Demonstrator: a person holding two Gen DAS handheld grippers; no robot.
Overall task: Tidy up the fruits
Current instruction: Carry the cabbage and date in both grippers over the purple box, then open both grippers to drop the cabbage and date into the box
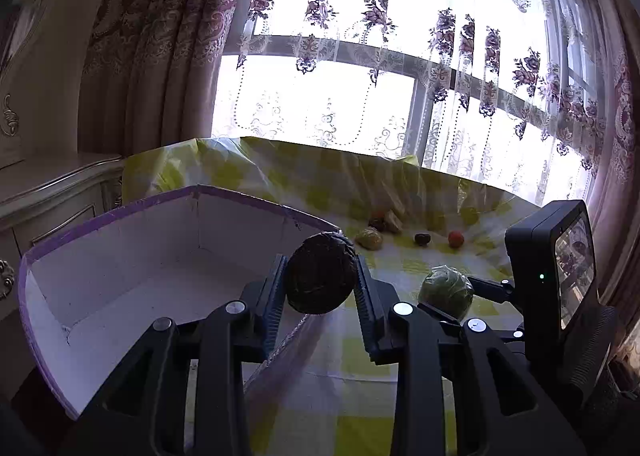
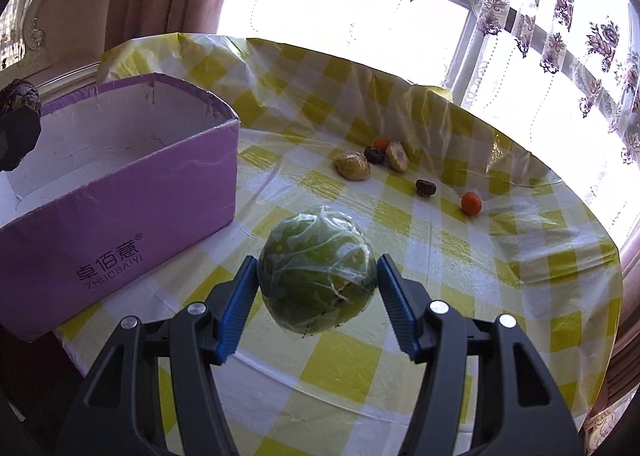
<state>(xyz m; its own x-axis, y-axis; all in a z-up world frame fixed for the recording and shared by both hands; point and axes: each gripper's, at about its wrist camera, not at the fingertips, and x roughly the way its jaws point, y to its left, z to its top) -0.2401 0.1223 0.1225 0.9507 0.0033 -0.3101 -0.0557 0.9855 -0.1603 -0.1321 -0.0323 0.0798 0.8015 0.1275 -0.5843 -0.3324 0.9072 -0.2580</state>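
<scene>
Both sets of jaws were pinching fruit: the left gripper (image 1: 321,274) was clamped on a dark round fruit (image 1: 321,273), the right gripper (image 2: 317,283) on a green round fruit (image 2: 317,275) wrapped in clear film. Neither fruit had a long axis to speak of, and I could not tell which way either pointed. Largest in view, the table (image 2: 500,296) wore a yellow-and-white checked cloth. At its left end sat an open purple box (image 2: 132,212), white inside, its long side running away toward the window; the dark fruit hung over the box's near right rim, and the green one was held above the cloth just right of the box. Well apart, near the far edge, lay a yellowish wrapped fruit (image 2: 352,166), a cut piece (image 2: 397,156) tilted on its side, two dark small fruits (image 2: 425,187) and two orange ones (image 2: 471,203).
</scene>
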